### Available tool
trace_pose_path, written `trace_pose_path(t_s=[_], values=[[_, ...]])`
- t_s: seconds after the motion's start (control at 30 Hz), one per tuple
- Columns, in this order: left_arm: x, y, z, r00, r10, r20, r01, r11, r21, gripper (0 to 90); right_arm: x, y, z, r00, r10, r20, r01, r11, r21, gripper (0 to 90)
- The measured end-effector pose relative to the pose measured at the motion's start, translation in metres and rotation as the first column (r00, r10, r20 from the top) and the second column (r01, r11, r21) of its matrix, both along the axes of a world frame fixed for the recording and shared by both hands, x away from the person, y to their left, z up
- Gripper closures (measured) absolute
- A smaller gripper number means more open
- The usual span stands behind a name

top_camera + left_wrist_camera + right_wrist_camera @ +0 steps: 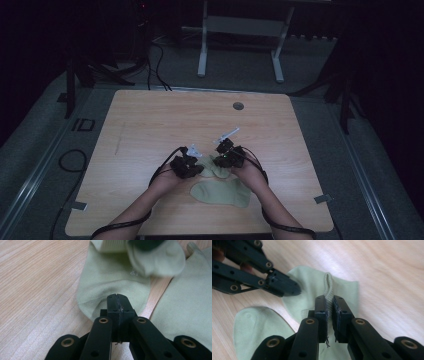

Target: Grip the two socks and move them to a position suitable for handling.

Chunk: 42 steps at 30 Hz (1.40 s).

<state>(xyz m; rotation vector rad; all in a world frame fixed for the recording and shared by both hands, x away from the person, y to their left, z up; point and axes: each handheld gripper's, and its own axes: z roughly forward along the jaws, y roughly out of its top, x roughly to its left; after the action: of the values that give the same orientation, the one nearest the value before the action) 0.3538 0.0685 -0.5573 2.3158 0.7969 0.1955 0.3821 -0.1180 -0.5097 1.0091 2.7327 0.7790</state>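
Two pale green socks lie on the wooden table point(150, 125). The upper sock point(212, 169) point(110, 277) point(344, 290) sits between my two grippers. The second sock point(222, 192) point(190, 302) point(254, 327) lies flat just nearer the person. My left gripper point(194, 167) point(117, 300) point(295, 291) is shut, tips down on the rounded toe end of the upper sock; the pinched cloth is hidden by the jaws. My right gripper point(221, 161) point(329, 302) is shut on a raised fold of that sock's ribbed cuff, which stands up between its pads.
A small round grommet point(238, 106) sits near the table's far edge. Bare wood spreads to the left, right and far side of the socks. Beyond the table stand a white frame point(240, 40) and cables on the dark floor.
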Motion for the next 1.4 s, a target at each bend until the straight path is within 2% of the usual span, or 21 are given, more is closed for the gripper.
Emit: trace_pose_path(t_s=[0.23, 0.53, 0.73, 0.9, 1.0, 1.07, 1.13, 1.27, 1.4], values=[[0.001, 0.001, 0.0, 0.9999, -0.014, -0.003, 0.014, 0.9999, 0.004, 89.4, 0.006, -0.022, 0.012, 0.999, -0.044, 0.014, 0.043, 0.9987, 0.028, 82.7], [0.007, 0.007, 0.002, 0.9995, -0.033, 0.004, 0.032, 0.9992, 0.023, 89.3, 0.015, -0.049, 0.014, 0.9952, -0.098, -0.007, 0.098, 0.9944, 0.039, 82.7], [0.014, 0.008, 0.003, 0.9996, -0.022, 0.014, 0.021, 0.9986, 0.049, 89.2, 0.024, -0.065, 0.005, 0.9904, -0.132, -0.043, 0.133, 0.9903, 0.039, 82.8], [0.016, 0.005, 0.003, 0.9995, -0.018, 0.026, 0.017, 0.9985, 0.052, 89.1, 0.029, -0.075, -0.007, 0.9853, -0.151, -0.081, 0.154, 0.9875, 0.034, 82.5], [0.017, 0.003, 0.003, 0.9994, -0.019, 0.03, 0.017, 0.9982, 0.057, 88.6, 0.031, -0.08, -0.012, 0.9809, -0.172, -0.092, 0.175, 0.9842, 0.028, 78.3], [0.018, 0.003, 0.004, 0.9994, -0.016, 0.031, 0.014, 0.9982, 0.059, 87.3, 0.032, -0.084, -0.013, 0.9774, -0.192, -0.089, 0.194, 0.981, 0.011, 73.5], [0.018, 0.003, 0.004, 0.9994, -0.016, 0.031, 0.014, 0.9982, 0.059, 85.8, 0.034, -0.091, -0.011, 0.9725, -0.217, -0.084, 0.219, 0.9754, 0.019, 69.9], [0.017, 0.005, 0.009, 0.9993, -0.006, 0.037, 0.005, 0.9991, 0.043, 79.7, 0.033, -0.099, -0.002, 0.9676, -0.244, -0.063, 0.247, 0.968, 0.043, 70.3], [0.012, 0.003, 0.018, 0.9985, -0.012, 0.053, 0.011, 0.9997, 0.024, 79.8, 0.027, -0.097, 0.008, 0.9745, -0.222, -0.034, 0.224, 0.973, 0.058, 82.6]])
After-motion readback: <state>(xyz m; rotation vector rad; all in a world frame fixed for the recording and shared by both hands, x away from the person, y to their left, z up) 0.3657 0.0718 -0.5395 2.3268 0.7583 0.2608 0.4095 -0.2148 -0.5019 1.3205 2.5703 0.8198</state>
